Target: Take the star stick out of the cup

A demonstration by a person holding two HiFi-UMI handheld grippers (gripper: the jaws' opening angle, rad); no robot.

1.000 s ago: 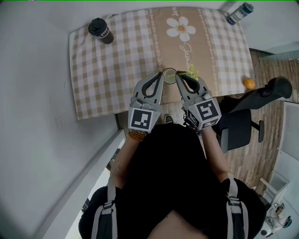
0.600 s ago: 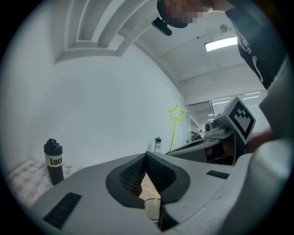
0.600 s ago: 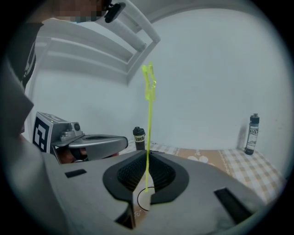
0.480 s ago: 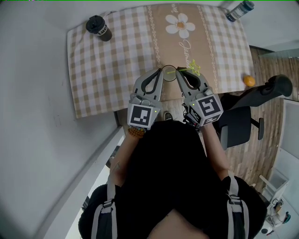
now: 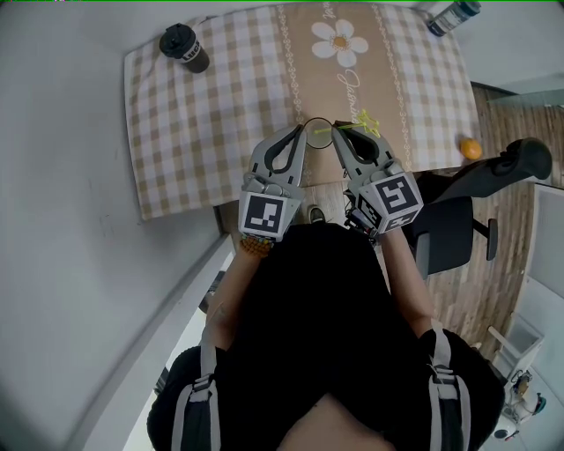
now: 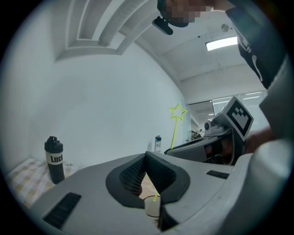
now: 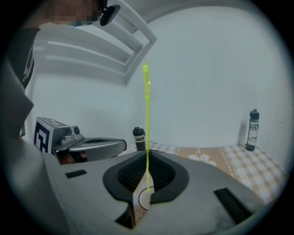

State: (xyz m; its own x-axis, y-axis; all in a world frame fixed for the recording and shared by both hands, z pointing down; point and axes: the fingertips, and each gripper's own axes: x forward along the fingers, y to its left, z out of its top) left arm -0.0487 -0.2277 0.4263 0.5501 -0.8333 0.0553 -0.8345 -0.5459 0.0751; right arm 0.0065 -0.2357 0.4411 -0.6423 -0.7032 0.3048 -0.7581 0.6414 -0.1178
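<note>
A clear cup (image 5: 318,133) stands near the front edge of the checked tablecloth (image 5: 203,132). My left gripper (image 5: 305,131) is shut on the cup's left rim; between its jaws the cup (image 6: 151,206) shows. My right gripper (image 5: 336,135) is shut on the thin yellow-green star stick (image 5: 366,123). The stick (image 7: 147,114) rises straight up from the closed jaws, and its lower end hangs just over the cup's mouth (image 7: 144,200). In the left gripper view the star (image 6: 177,112) stands high above the right gripper (image 6: 216,137).
A black bottle (image 5: 183,48) stands at the far left corner of the table. At the far right is a clear bottle with a blue cap (image 5: 454,15). Off the table's right edge an orange ball (image 5: 471,149) lies on the floor beside a black chair (image 5: 458,229).
Both grippers keep their holds. The star has drifted slightly farther and to the right, and the whole head view has shifted a little.
</note>
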